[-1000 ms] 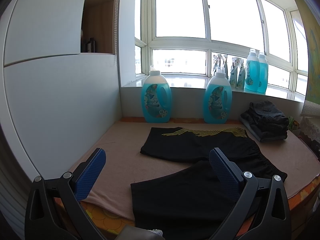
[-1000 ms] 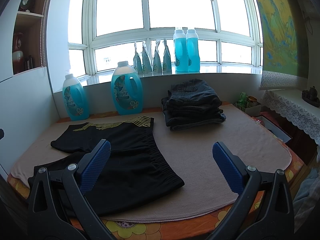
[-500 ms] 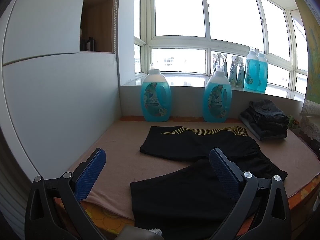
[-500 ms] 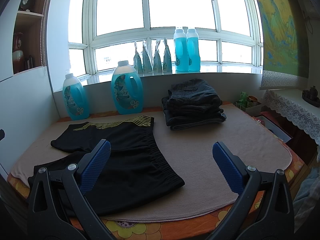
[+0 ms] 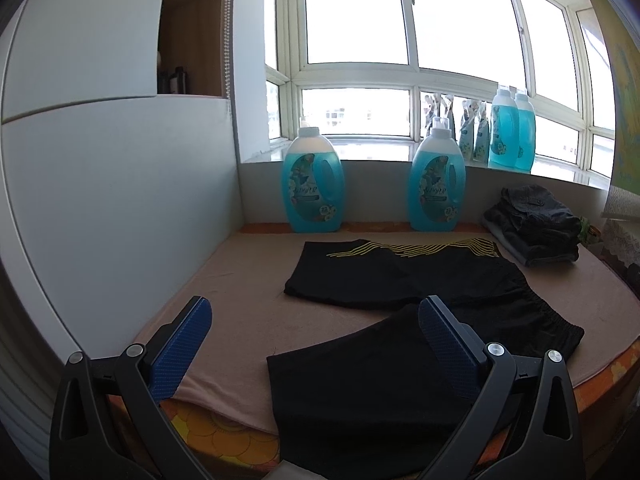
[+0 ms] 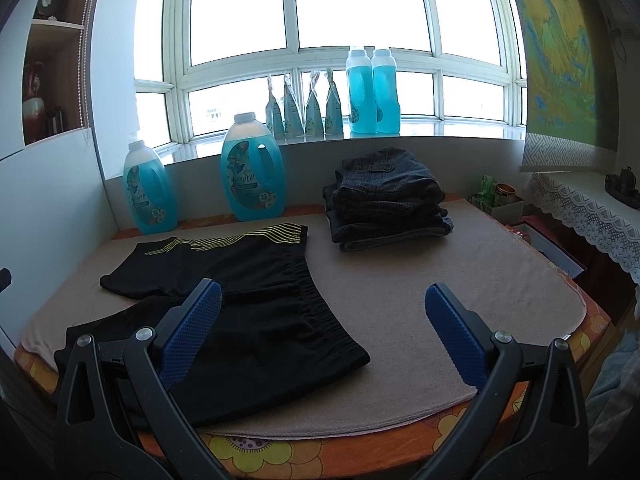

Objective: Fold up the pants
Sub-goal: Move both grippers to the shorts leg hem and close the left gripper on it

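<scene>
Black shorts [image 5: 400, 320] with yellow wavy stripes lie spread flat on the beige mat [image 6: 420, 300], leg ends toward the white wall. Behind them stand two blue detergent jugs [image 5: 313, 184]; their label script is too small to read. Beside the jugs sits a folded dark clothes stack [image 6: 386, 200]. The left gripper [image 5: 314, 326] and right gripper [image 6: 322, 312] hover above the shorts' near edge, fingers spread apart and empty.

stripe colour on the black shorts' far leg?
Yellow wavy lines on the black shorts; clearest in the right wrist view.

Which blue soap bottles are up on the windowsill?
The two slim blue bottles side by side on the windowsill. The two rounder jugs stand lower, on the table behind the black shorts.
</scene>
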Available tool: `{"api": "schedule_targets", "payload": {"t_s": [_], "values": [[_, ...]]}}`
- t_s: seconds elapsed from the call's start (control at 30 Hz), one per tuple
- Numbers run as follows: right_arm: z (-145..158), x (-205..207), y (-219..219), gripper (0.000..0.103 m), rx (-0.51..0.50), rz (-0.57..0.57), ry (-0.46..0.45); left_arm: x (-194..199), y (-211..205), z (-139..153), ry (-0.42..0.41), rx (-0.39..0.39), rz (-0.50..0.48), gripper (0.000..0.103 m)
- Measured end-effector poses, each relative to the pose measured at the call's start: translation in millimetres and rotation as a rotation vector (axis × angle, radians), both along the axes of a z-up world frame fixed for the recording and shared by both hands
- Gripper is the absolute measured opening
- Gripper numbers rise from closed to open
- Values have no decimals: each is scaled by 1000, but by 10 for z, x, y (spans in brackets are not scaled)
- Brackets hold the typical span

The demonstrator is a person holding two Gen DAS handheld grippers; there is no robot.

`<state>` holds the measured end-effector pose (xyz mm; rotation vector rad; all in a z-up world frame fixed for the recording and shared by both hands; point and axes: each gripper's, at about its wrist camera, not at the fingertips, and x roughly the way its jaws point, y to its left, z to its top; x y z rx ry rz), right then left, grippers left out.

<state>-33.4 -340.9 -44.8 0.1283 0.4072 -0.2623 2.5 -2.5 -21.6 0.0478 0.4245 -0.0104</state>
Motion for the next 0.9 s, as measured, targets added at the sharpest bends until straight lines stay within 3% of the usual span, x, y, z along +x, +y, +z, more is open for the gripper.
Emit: {"api": "schedule_targets", "payload": {"t_s": [0.23, 0.33, 0.43, 0.6, 0.83, 0.9], "values": [[-172, 8, -111, 103, 34, -7, 55, -44, 67, -194, 14, 102, -37, 100], [-292, 112, -246, 100, 35, 24, 99, -58, 74, -358, 53, 181, -61, 94], [-418, 193, -205, 90, 3, 79, 156, -77, 116, -549, 119, 235, -99, 80], [-585, 225, 39, 80, -60, 229, 236, -141, 208, -804, 234, 244, -162, 72], [-824, 294, 457, 65, -106, 529, 369, -329, 222, -1065, 349, 263, -270, 61], [-882, 275, 591, 61, -130, 599, 402, -358, 203, -1156, 383, 274, -308, 52]]}}
